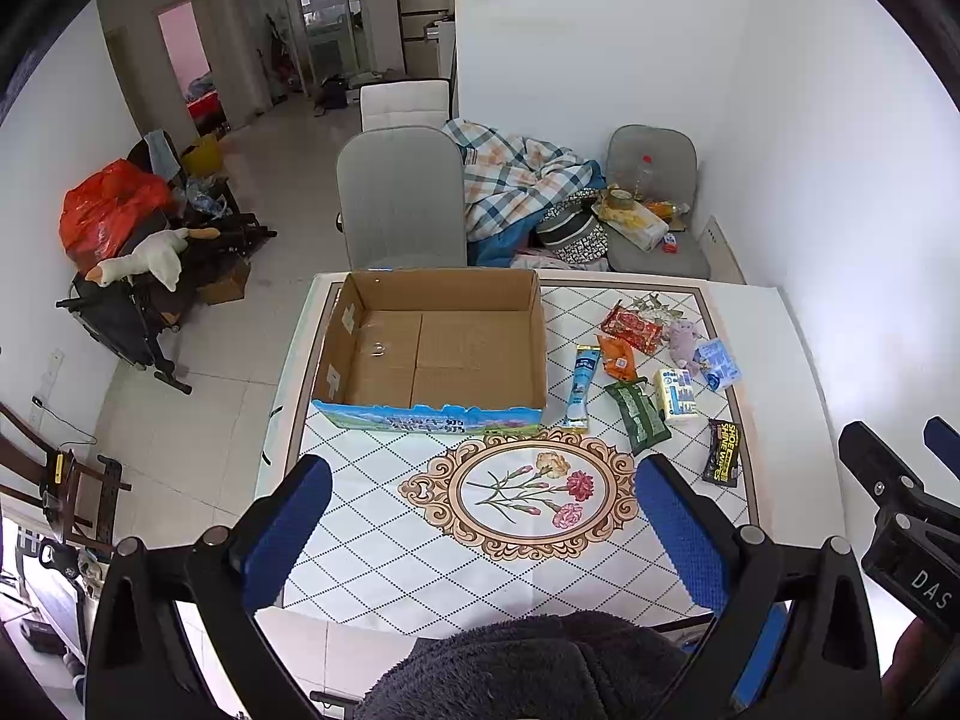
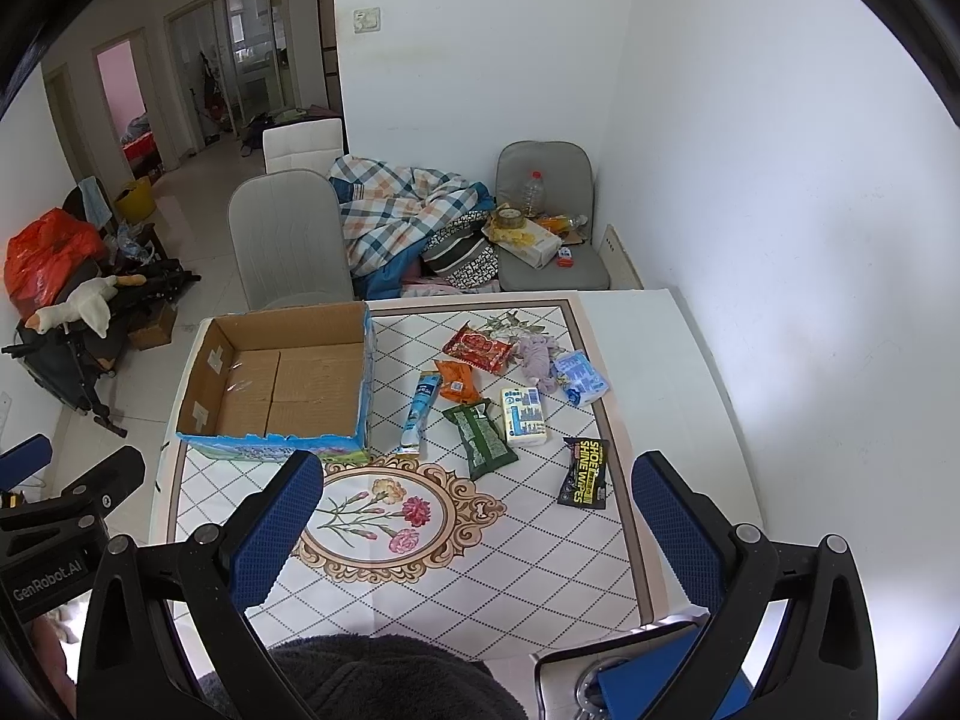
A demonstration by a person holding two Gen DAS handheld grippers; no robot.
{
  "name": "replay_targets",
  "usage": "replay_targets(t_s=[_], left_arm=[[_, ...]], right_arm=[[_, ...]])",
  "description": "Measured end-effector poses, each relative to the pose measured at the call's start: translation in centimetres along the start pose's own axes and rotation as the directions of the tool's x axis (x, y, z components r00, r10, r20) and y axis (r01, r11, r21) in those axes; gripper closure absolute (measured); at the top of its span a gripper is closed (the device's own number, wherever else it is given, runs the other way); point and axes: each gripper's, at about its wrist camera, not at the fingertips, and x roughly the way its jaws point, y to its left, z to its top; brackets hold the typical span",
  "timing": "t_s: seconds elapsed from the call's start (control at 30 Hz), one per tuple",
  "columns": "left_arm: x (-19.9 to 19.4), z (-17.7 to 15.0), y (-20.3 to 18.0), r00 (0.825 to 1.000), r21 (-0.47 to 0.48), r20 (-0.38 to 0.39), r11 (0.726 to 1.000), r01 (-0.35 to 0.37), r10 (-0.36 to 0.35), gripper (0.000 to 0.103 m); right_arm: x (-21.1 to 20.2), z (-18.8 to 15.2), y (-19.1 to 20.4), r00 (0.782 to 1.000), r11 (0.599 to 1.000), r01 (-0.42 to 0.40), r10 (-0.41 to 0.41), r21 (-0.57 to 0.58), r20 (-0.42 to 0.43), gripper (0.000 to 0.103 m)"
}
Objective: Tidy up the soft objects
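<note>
The soft things lie in a loose cluster on the right half of the patterned table [image 2: 540, 570]: a small lilac plush toy [image 2: 536, 357], a red crinkly snack packet [image 2: 478, 348], an orange foil pouch [image 2: 457, 381], a dark green soft pack [image 2: 480, 441], a white-and-yellow tissue pack [image 2: 524, 416], a pale blue wipes packet [image 2: 581, 377], a long light-blue tube sachet [image 2: 418, 414] and a black shoe-shine wipes sachet [image 2: 586, 472]. None is in the open brown cardboard box [image 2: 282, 384] yet; it sits empty just left of them, the tube sachet nearest its wall.

My right gripper [image 2: 477, 531] hangs over the near table edge, jaws spread wide, holding nothing. My left gripper [image 1: 483, 531] hovers likewise, wide and empty, facing the floral medallion.

Nothing grasped, so I judge the sorting has barely begun. The risk: these foil packs are flat and slick, and a shallow pinch could skid one away or drag a neighbour along, since the green pack and tissue pack lie almost touching. Coming in low could also snag the tablecloth, and a careless swing could clip the box wall.
</note>
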Motion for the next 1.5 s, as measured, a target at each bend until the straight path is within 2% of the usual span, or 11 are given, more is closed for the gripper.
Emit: replay_targets(t_s=[1.17,1.27,1.4,1.5], left_arm=[[0.8,-0.4,0.4,1.0,-0.006,-0.011,1.0,0.025,-0.025,0.0],[2.0,0.5,-0.4,0.999,0.018,-0.023,0.999,0.032,-0.031,0.0],[4.9,2.7,-2.2,0.999,0.045,-0.02,0.998,0.048,-0.047,0.0],[9.6,4.3,-4.7,0.993,0.085,-0.095,0.994,0.071,-0.063,0.0]], right_arm=[[1.4,-0.3,-0.1,1.0,1.0,-0.014,0.015,0.017,-0.016,0.0],[2.4,-0.4,-1.0,0.999,0.999,-0.014,0.015,0.043,-0.034,0.0],[6.0,-0.2,-3.5,0.995,0.996,0.012,-0.003,0.092,-0.095,0.0],[9.6,-0.4,-6.2,0.989,0.99,0.04,-0.02,0.136,-0.149,0.0]])
